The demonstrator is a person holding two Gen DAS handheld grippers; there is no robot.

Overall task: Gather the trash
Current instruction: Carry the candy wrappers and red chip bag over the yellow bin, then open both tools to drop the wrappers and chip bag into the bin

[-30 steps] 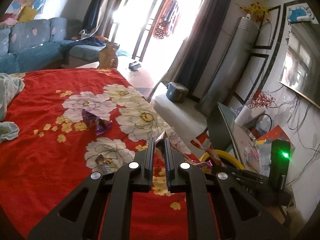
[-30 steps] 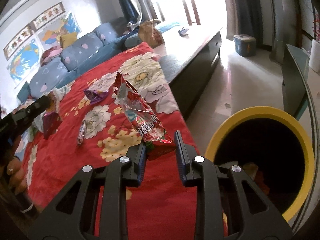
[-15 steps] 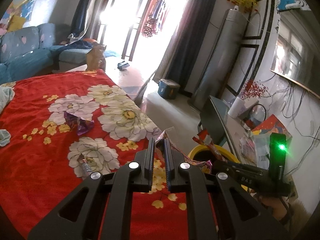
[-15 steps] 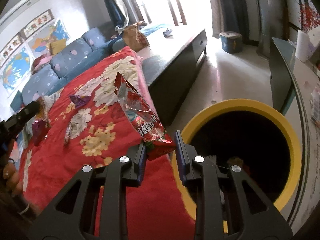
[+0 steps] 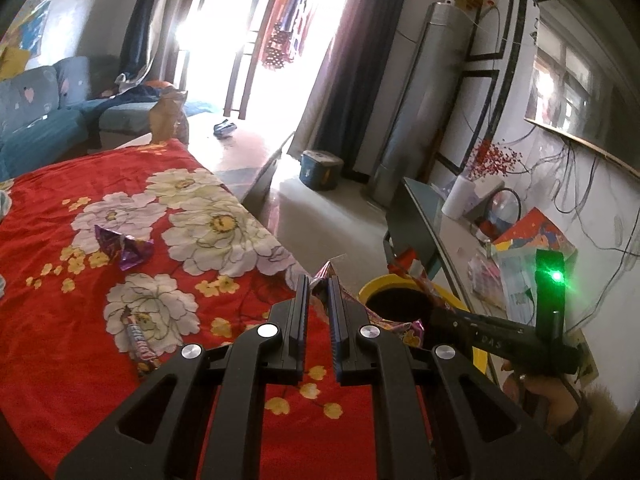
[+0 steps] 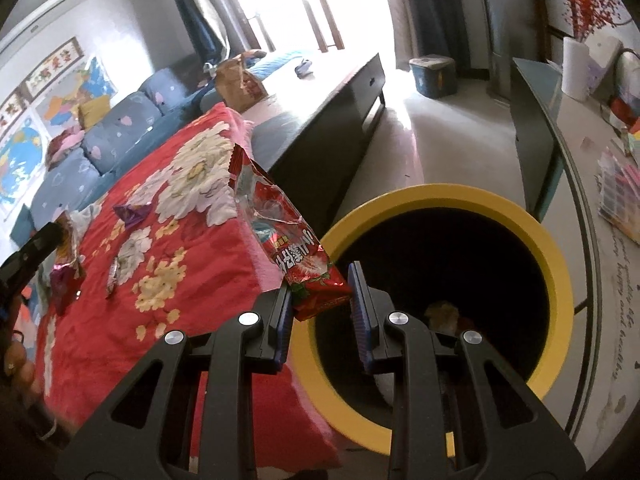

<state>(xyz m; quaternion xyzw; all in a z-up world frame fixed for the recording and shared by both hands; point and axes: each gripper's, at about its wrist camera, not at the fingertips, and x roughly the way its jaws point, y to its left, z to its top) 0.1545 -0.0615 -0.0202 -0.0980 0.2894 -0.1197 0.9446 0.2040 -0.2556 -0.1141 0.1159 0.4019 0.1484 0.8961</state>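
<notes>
My right gripper [image 6: 320, 280] is shut on a red snack wrapper [image 6: 280, 236] and holds it over the near rim of the yellow trash bin [image 6: 448, 196], which has some trash at its dark bottom. My left gripper [image 5: 318, 284] is shut on a purple wrapper [image 5: 323, 274], above the red floral blanket's edge [image 5: 120, 360], just left of the bin [image 5: 400, 282]. On the blanket lie a purple wrapper [image 5: 122, 246] and a candy bar wrapper [image 5: 138, 336]. The right gripper's body [image 5: 496, 336] shows at the bin.
A low dark cabinet [image 6: 336, 120] runs behind the blanket with a brown paper bag [image 6: 238, 82] on it. A blue sofa [image 6: 104, 136] stands far left. A glass desk [image 6: 580, 184] with papers and a paper roll [image 6: 576, 68] is right of the bin. A blue box [image 5: 322, 168] sits on the floor.
Both grippers have moved right toward the bin with their wrappers. The red wrapper went from above the blanket to over the bin's rim. The bin now fills more of the right wrist view.
</notes>
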